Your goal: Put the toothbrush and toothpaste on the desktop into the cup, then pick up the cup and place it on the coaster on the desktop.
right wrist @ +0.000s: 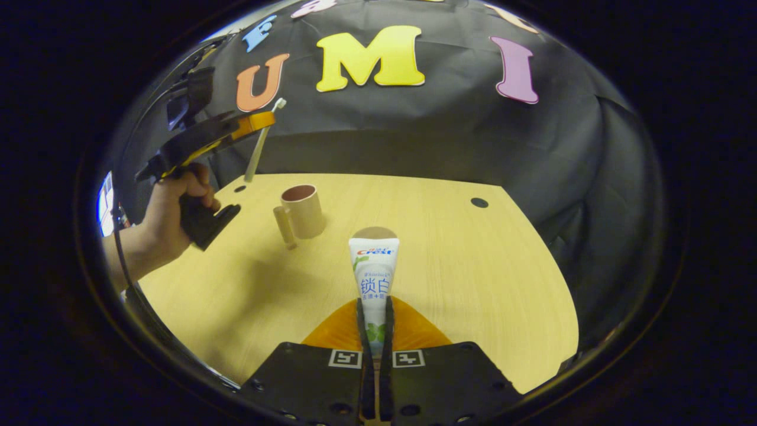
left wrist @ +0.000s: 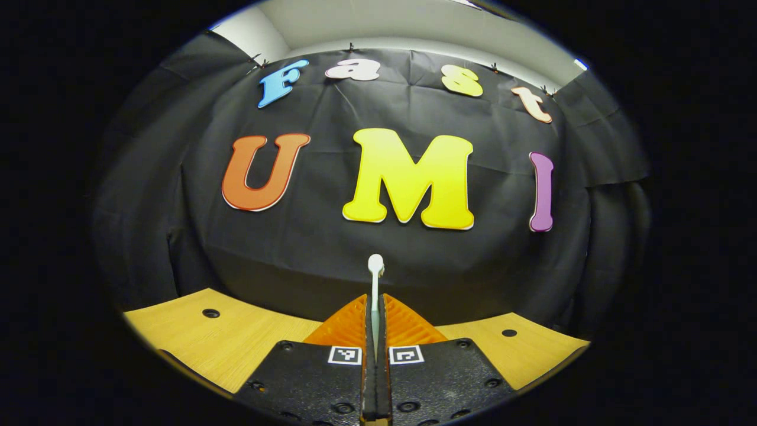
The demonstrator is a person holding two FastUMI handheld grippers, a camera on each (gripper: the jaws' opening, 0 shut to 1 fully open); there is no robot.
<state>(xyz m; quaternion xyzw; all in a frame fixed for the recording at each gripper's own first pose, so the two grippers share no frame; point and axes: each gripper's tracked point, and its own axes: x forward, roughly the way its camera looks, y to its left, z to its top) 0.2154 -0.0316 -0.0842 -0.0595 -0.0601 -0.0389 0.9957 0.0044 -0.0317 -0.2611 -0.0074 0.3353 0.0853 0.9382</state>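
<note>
Both items gripped, cup not yet loaded.
We've left gripper (left wrist: 375, 331) clamped on toothbrush (left wrist: 375, 278), right gripper (right wrist: 374, 331) on toothpaste (right wrist: 374, 269); cup (right wrist: 302, 210) at 11 o'clock on counter (right wrist: 473, 266). Risk: tall, light cup tips w/ off-centre drop.

Left gripper view: raised, level, facing the booth wall. Right gripper view: angled down across the counter (right wrist: 449, 248). Shared: wall, counter.

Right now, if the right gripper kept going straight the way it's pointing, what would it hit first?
Probably the bare desktop. The right gripper, shut on the toothpaste, points slightly downward across the wood, with the cup off to its left. A brown round patch just beyond the tube may come first; depth is unclear.
</note>
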